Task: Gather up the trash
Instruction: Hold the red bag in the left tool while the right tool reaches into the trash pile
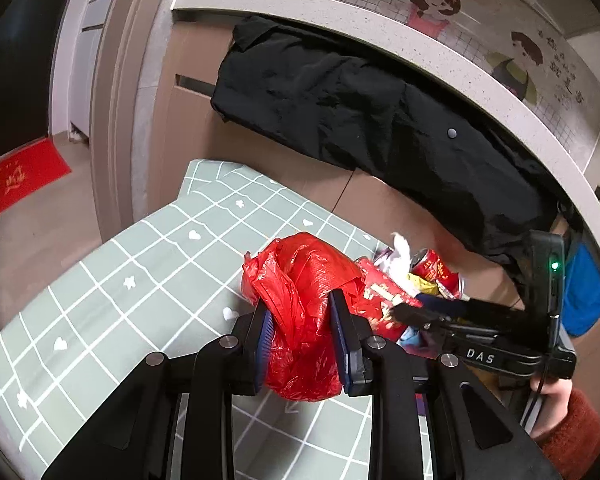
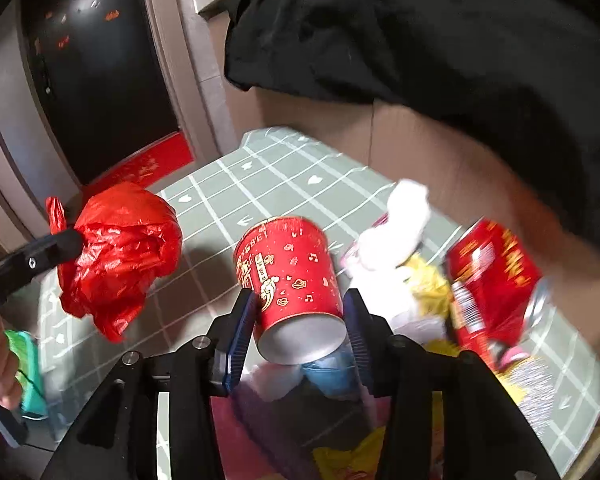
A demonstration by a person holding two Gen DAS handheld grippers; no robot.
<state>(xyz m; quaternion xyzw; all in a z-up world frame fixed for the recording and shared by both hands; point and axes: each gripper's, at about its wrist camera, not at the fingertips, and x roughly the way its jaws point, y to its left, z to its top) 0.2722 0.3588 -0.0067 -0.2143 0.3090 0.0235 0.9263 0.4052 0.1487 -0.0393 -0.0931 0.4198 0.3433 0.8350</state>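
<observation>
The red plastic bag (image 1: pixel 300 312) hangs crumpled between the blue pads of the left gripper (image 1: pixel 304 320), which is clamped on it above the near part of the green checked tablecloth (image 1: pixel 112 280). To its right lies the heap of trash. A red paper cup (image 2: pixel 290 284) lies tilted on its side there, with its grey base turned toward the right wrist camera. It sits between the fingers of the right gripper (image 2: pixel 300 332). The left pad seems to touch the cup's wall, but on the right side contact is unclear, so I cannot tell whether the cup is gripped. Right of the cup lie a crumpled white tissue (image 2: pixel 400 224), a yellow wrapper (image 2: pixel 428 284) and, farthest right, a dented red can (image 2: pixel 492 280), blurred. Behind the table a black jacket (image 1: pixel 372 112) is draped over brown cabinet fronts below a pale counter edge (image 1: pixel 380 28). Far left, a red doormat (image 1: pixel 16 184) lies on the floor.
</observation>
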